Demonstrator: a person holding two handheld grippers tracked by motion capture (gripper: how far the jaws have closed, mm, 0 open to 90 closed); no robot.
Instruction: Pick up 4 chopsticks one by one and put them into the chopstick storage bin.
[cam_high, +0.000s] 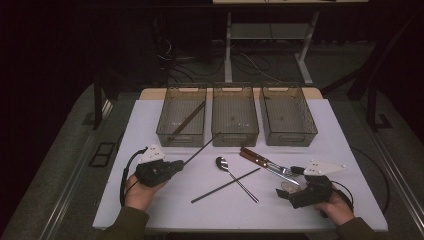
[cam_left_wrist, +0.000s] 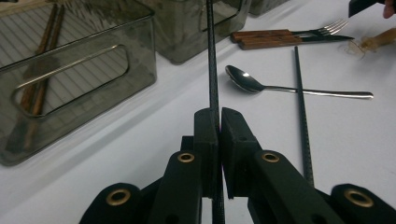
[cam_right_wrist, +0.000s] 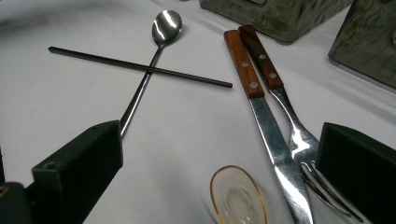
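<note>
High view: my left tool (cam_high: 176, 165) clenched a black chopstick (cam_high: 201, 148), its long axis pointing up-right toward the middle bin (cam_high: 235, 136); my right tool (cam_high: 289, 186) stood released, lower right.

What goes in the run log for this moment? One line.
left gripper: shut on black chopstick | right gripper: open, over glass spoon | left bin: wooden chopsticks

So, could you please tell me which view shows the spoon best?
The right gripper view: the spoon lies close, bowl to handle, under the black chopstick. The left gripper view shows it whole but farther off; the high view shows it small.
</note>
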